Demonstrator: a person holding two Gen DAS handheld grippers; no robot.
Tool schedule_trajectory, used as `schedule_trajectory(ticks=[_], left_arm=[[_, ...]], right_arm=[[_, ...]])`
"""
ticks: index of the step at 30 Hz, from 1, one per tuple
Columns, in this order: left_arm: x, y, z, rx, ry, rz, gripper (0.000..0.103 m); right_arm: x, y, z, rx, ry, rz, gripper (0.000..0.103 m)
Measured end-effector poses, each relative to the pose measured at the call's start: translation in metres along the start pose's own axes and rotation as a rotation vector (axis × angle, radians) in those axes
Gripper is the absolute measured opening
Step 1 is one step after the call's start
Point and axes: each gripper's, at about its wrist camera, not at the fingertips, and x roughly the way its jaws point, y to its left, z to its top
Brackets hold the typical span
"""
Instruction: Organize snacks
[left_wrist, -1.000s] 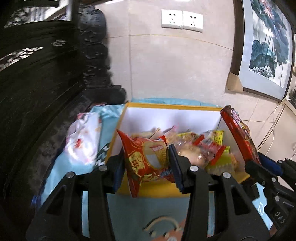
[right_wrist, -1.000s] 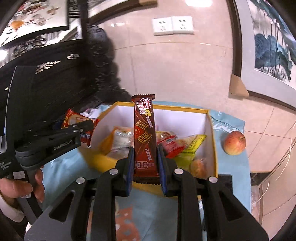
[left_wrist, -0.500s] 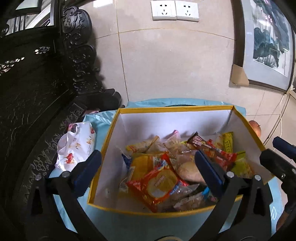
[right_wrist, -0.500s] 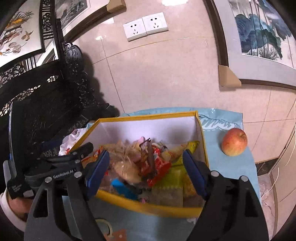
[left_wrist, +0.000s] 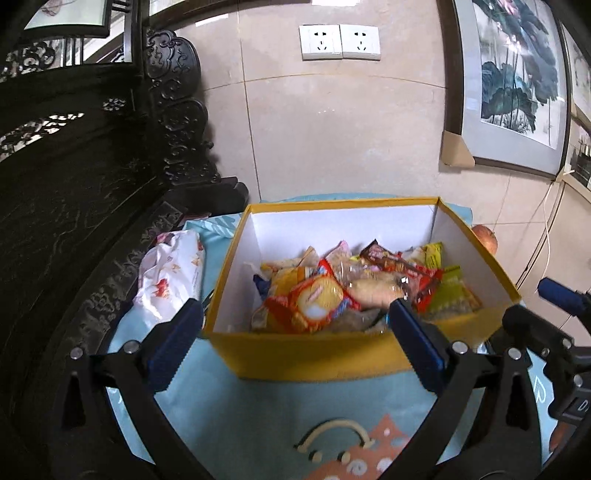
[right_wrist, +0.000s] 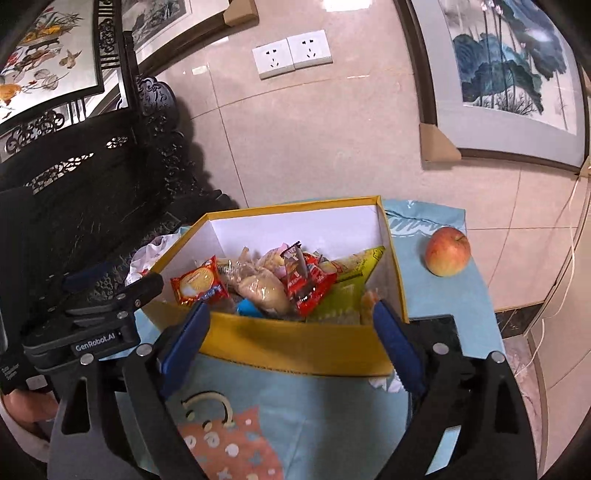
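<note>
Brimming yellow box (left_wrist: 314, 354) (snacks (left_wrist: 354, 291) jumbled, crinkly)

- "GenRobot.AI" stands in pale letters on the black body of the left gripper (right_wrist: 96, 320), seen at the near left.
- Snack wrapper print is too small to read.

The box (left_wrist: 306, 354) wall is hiding most of the apple (left_wrist: 487, 238) at the desk's far right corner in the left view. The left tool (right_wrist: 96, 314) is covering part of the white bag (right_wrist: 147, 254) in the right view. Lower snacks (right_wrist: 266, 291) are lying buried, unreadable.
</note>
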Motion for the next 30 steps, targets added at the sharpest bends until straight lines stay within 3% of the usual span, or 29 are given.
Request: schedule_trajectory(ticks=[5,9,22,30], left_arm=[[-0.013,0.004,-0.009,-0.026,0.020,0.008,0.101],[-0.023,0.008,-0.015,-0.055,0.037,-0.034,0.101],[-0.049,0.007,-0.022,-0.058,0.018,-0.057,0.101],[-0.055,0.006,-0.027,-0.036,0.003,-0.018,0.101]], right_arm=[[-0.020,0.009,-0.006,-0.017,-0.020,-0.008,0.090],[-0.033,0.010,-0.007,-0.009,-0.036,-0.003,0.090],[-0.053,0.018,-0.014,-0.019,-0.059,0.005,0.090],[-0.056,0.021,-0.017,-0.025,-0.058,0.007,0.090]])
